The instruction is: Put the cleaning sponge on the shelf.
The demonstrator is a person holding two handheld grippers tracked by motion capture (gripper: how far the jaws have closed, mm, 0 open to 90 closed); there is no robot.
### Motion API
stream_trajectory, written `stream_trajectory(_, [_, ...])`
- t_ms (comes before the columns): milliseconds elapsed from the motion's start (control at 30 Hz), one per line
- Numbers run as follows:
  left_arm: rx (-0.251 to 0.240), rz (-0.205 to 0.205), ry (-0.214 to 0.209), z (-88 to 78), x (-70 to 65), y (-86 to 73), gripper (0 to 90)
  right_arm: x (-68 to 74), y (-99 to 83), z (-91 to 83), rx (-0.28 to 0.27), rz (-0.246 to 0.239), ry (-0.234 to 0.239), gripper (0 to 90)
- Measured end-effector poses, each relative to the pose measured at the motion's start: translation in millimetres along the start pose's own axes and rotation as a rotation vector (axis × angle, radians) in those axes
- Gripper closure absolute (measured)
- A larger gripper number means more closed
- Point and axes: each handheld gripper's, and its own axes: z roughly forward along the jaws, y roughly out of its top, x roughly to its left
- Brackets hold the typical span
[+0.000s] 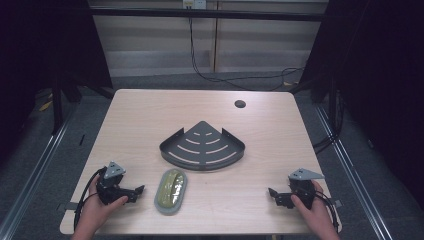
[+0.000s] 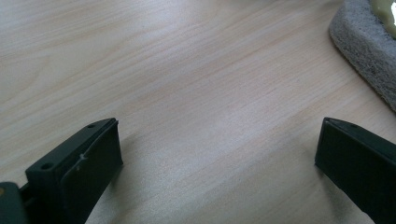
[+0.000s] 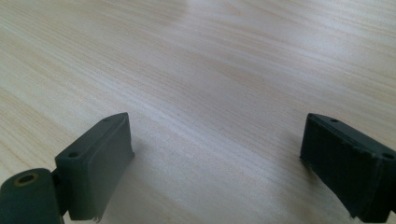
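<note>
Left gripper (image 1: pixel 131 191) held low over the desk (image 1: pixel 140 115), fingers (image 2: pixel 84 163) wide apart, what may be a sponge (image 1: pixel 171 191) just beside, right gripper (image 1: pixel 274 194) fingers apart too, dark corner rack (image 1: pixel 202 147) set between

The left gripper (image 2: pixel 217 154) looks along its two black jaws, which rise from the bottom edge at about seven and four o'clock and stand wide apart, with nothing but bare wood between them. The seven o'clock jaw shows two small screw holes on its upper face and a pale scratch on its inner pad. Beneath both lies the table (image 2: pixel 187 79), light wood with fine grain running across. At one o'clock, well apart from either jaw, sits the rounded grey corner of a sponge (image 2: pixel 362 44) (its yellowish top just clips the frame's edge).
</note>
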Motion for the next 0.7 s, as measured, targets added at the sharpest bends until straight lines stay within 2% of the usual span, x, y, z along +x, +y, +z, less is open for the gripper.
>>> stream_trajectory(133, [-0.003,-0.005,0.002,0.1,-0.4,-0.1,0.0,-0.1,0.0,0.1,0.000,-0.001,0.000,8.6])
stream_trajectory(233, [0.012,-0.005,0.002,-0.6,-0.3,1.0,0.1,-0.3,0.1,0.3,-0.002,-0.004,0.001,8.6])
stream_trajectory(267, [0.026,-0.002,0.006,-1.4,-0.2,1.9,0.1,-0.2,0.1,0.2,-0.001,-0.001,0.001,8.6])
stream_trajectory(333, [0.086,-0.035,0.016,-4.0,-2.4,6.0,0.1,-0.6,0.2,0.3,-0.001,-0.005,0.003,8.5])
stream_trajectory(367, [0.086,-0.035,0.016,-4.0,-2.4,6.0,0.1,-0.7,0.3,0.4,0.000,-0.003,0.002,8.5])
stream_trajectory(433, [0.127,-0.050,0.026,-6.8,-3.1,8.1,0.3,-0.7,0.5,0.4,0.002,-0.001,0.002,8.5])
stream_trajectory(467, [0.176,-0.072,0.026,-11.3,-3.3,11.3,4.3,-0.8,0.5,0.4,0.002,-0.002,0.002,8.5])
stream_trajectory(533, [0.197,-0.098,0.022,-14.3,-3.6,13.7,9.8,-0.7,0.5,0.4,0.002,0.000,0.002,8.6])
stream_trajectory(567, [0.197,-0.098,0.022,-14.3,-3.6,13.7,13.0,-0.7,0.5,0.4,0.002,0.000,0.002,8.6])
stream_trajectory(600, [0.237,-0.108,0.011,-17.4,-3.4,17.2,16.7,-0.7,0.5,0.4,0.002,0.000,0.002,8.5])
stream_trajectory(667, [0.264,-0.131,0.003,-18.2,-4.2,19.3,15.7,-0.7,0.5,0.4,0.002,-0.001,0.002,8.5])
stream_trajectory(700, [0.284,-0.126,0.000,-18.6,-4.9,20.8,16.1,-0.7,0.5,0.4,0.002,-0.001,0.002,8.6])
